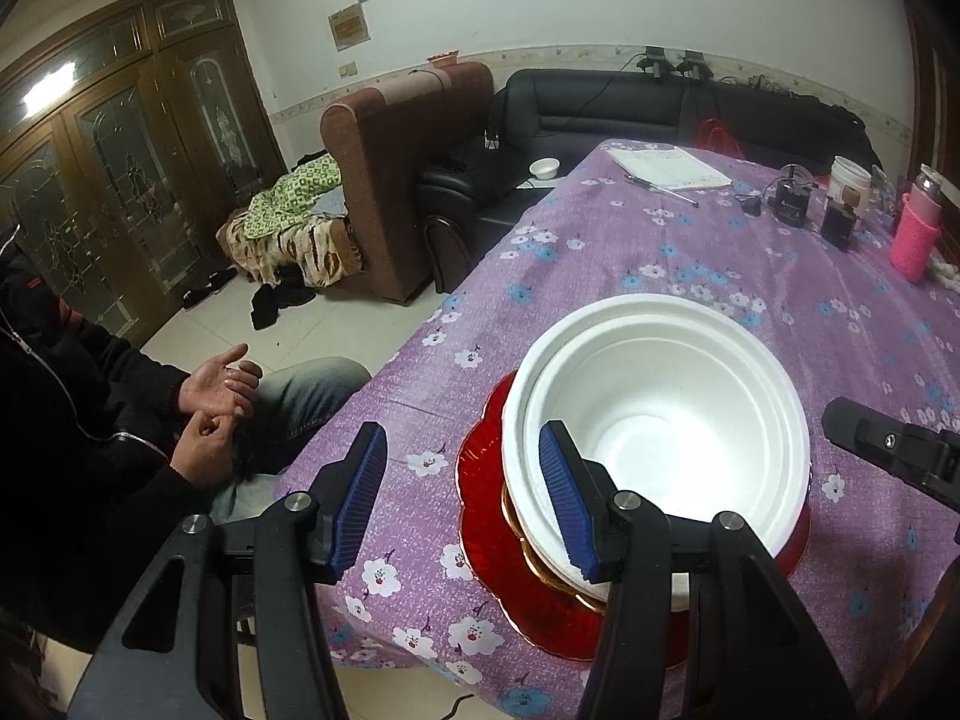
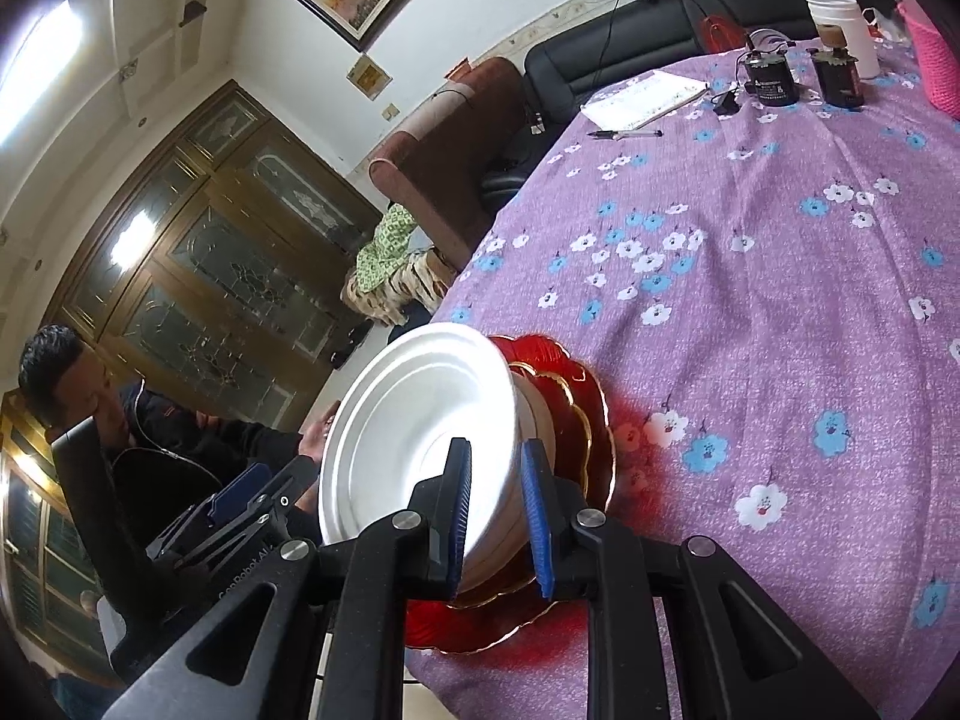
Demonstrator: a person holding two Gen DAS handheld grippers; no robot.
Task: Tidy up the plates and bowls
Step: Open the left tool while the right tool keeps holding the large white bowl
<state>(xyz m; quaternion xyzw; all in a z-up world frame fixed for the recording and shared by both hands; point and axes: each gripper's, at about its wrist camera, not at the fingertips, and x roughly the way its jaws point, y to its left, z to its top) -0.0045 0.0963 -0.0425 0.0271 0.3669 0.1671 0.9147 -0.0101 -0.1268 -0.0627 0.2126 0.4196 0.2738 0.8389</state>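
The white foam bowl [image 2: 420, 438], stacked on the red scalloped plates [image 2: 576, 420] at the table's near edge, is being pinched at its rim by the right gripper [image 2: 498, 516], while the left gripper [image 1: 462, 498], jaws apart and empty, is being held just left of it.

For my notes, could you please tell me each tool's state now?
Left tool: open, empty.
Right tool: closed on the white bowl rim.

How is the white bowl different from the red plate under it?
The white bowl is deep and matte; the red plate is flat, glossy and gold-edged. The bowl's rim is plain and round; the plate's is scalloped. The bowl sits on top; the plate lies on the tablecloth. Both belong to one stack.
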